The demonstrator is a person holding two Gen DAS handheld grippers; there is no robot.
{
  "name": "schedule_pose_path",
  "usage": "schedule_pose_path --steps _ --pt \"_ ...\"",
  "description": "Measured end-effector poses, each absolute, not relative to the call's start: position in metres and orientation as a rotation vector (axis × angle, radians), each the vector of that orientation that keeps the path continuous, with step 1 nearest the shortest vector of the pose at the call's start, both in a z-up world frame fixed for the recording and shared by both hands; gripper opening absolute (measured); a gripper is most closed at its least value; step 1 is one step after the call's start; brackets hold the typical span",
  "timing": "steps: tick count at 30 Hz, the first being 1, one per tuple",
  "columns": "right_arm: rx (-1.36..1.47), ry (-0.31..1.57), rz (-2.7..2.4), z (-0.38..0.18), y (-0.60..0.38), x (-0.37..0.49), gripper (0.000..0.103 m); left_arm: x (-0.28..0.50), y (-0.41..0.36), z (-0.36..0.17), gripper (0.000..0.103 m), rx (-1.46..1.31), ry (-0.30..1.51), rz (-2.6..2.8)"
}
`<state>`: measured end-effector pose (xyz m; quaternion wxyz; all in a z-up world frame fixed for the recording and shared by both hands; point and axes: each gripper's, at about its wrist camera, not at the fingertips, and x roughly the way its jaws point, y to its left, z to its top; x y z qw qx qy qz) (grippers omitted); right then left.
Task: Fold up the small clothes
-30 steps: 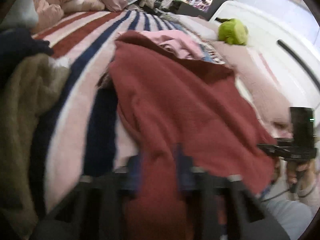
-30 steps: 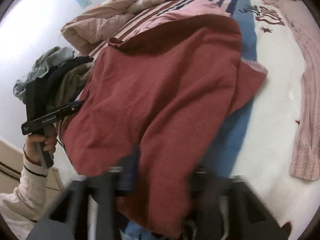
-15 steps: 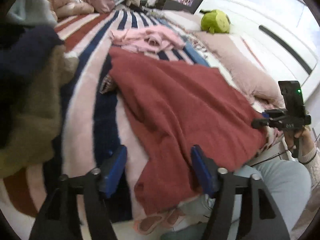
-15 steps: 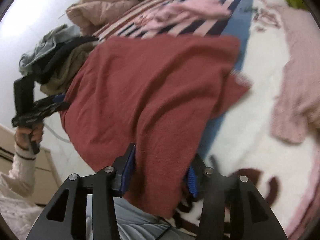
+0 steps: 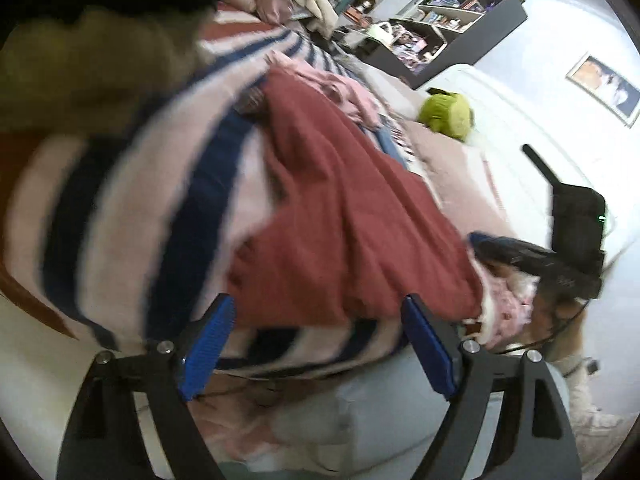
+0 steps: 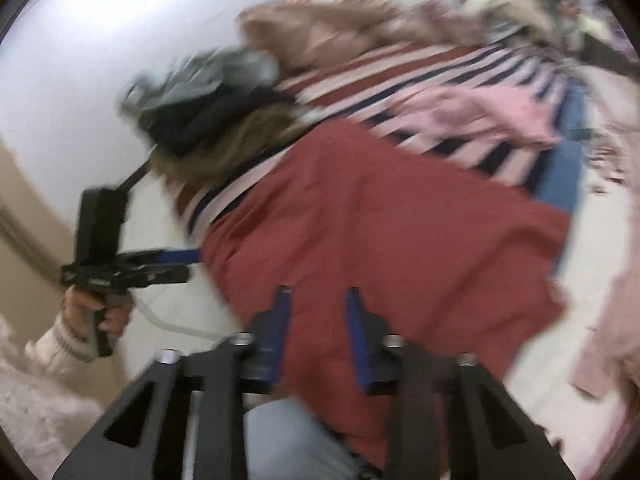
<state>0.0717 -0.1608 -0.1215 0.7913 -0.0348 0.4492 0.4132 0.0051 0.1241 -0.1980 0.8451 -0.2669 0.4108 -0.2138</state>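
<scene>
Meanwhile, red garment (image 5: 344,216) being spread flat on striped blanket (image 5: 120,216), left gripper (image 5: 320,340) being opened wide, nothing between its pads, right gripper (image 6: 316,320) being closed, nearly shut, cloth below, grip unclear.

Red knit garment (image 6: 372,232) spread on the bed in front of me.
I see it lying mostly flat with a few long creases — its near edge drapes over the bedside, and a crumpled pink garment (image 6: 472,116) sits just beyond it.
</scene>
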Motion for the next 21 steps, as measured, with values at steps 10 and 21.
schedule_pose_path --steps 10,21 --pt "-0.143 1.139 0.957 -0.166 -0.122 0.081 0.007 0.041 0.082 -0.186 0.043 -0.494 0.76 -0.401" --pt "0.198 0.903 0.684 -0.12 -0.285 0.051 0.024 0.056 0.0 -0.108 0.016 -0.087 0.56 -0.627"
